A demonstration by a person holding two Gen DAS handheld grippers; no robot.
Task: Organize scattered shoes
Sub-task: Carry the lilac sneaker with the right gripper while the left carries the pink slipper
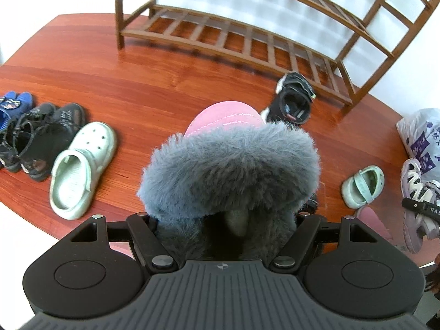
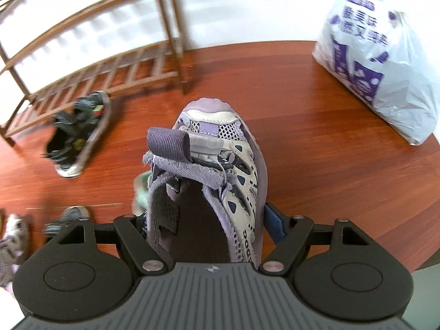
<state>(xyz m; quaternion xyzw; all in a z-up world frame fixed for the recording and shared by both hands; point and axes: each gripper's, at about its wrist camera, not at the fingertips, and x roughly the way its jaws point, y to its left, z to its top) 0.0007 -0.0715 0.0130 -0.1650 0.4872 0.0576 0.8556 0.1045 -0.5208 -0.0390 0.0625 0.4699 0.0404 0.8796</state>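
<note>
Left gripper [image 1: 224, 217] pinches the pink boot with grey fur cuff [image 1: 229, 162]; right gripper [image 2: 205, 220] clamps the lilac mesh sneaker [image 2: 217, 165], both lifted off the red wooden floor [image 1: 154, 82]. Keep toes pointed at the empty brown slatted shoe rack [image 1: 247, 38], clear the black sandal [image 1: 293, 99], and set them on the lowest shelf.

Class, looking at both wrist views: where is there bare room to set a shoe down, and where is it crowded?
Free: every slatted shelf of the wooden rack, and the bare floor between the rack and the pale green clog. Also open floor between the lilac sneaker and the plastic bag. Crowded: the left edge by the black shoes, and the black sandal at the rack's foot.
</note>
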